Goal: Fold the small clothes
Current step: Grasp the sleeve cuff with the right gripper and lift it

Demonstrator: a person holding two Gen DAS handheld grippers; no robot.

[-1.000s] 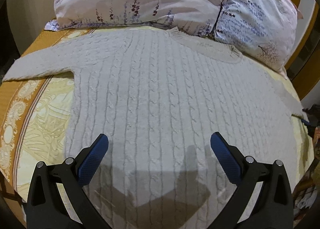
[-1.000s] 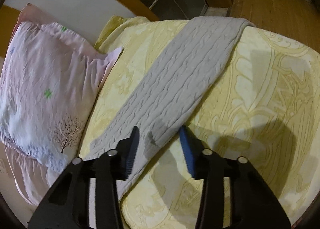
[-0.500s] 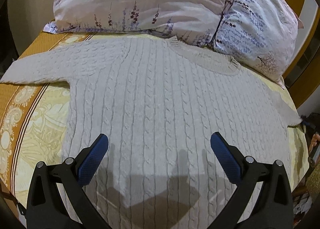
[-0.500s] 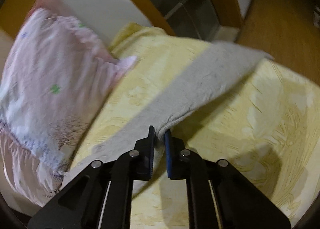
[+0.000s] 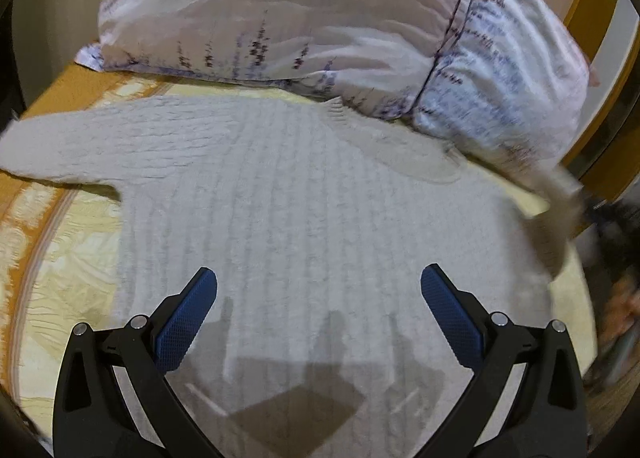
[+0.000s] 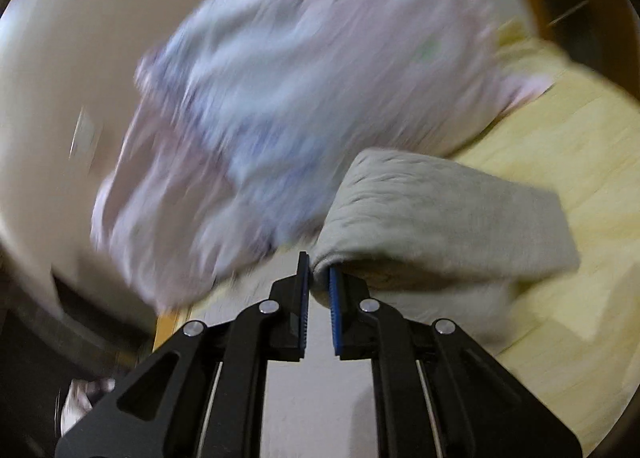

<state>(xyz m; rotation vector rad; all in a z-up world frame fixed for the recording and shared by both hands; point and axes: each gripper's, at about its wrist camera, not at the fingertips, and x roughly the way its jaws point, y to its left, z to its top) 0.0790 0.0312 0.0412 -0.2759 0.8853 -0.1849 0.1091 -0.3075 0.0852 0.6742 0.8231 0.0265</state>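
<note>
A light grey cable-knit sweater (image 5: 304,209) lies flat on the bed, neck toward the pillows, its left sleeve (image 5: 60,145) stretched out to the left. My left gripper (image 5: 318,286) is open and empty, hovering over the sweater's lower body. My right gripper (image 6: 318,274) is shut on the edge of the right sleeve (image 6: 432,213) and holds it lifted off the bed; the sleeve drapes folded over the fingers. That raised sleeve shows blurred at the right in the left wrist view (image 5: 560,213).
Two pale floral pillows (image 5: 320,17) lie at the head of the bed, close behind the sweater's neck. The yellow patterned bedspread (image 5: 52,258) shows on both sides (image 6: 592,177). A wooden bed frame (image 5: 580,17) stands at the far right.
My right gripper closed on the right sleeve, lifted it and swung it leftward toward the pillows and sweater body. My left gripper moved slightly closer over the sweater and stayed open.
</note>
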